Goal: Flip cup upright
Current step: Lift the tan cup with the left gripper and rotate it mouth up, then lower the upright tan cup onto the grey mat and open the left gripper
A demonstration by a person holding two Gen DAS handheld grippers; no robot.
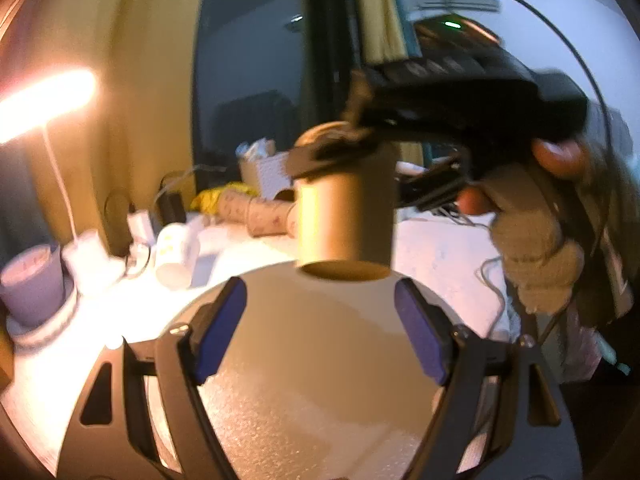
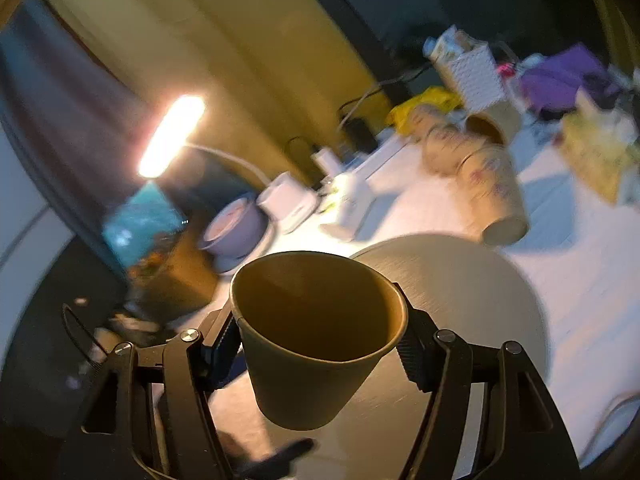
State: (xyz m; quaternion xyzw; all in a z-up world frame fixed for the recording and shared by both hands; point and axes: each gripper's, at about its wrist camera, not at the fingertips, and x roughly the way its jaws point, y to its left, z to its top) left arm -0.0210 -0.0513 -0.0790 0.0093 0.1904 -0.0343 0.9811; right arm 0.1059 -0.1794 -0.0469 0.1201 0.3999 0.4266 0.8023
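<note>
A tan paper cup hangs in the air above a round white foam board, its mouth pointing down in the left wrist view. My right gripper is shut on it near its base. In the right wrist view the same cup sits between the right gripper's fingers, its open mouth turned toward the camera. My left gripper is open and empty, just below and in front of the cup, over the board.
A lit desk lamp stands at the left. A lilac bowl, white chargers, a stack of paper cups lying on their sides, a white basket and cables crowd the back of the white table.
</note>
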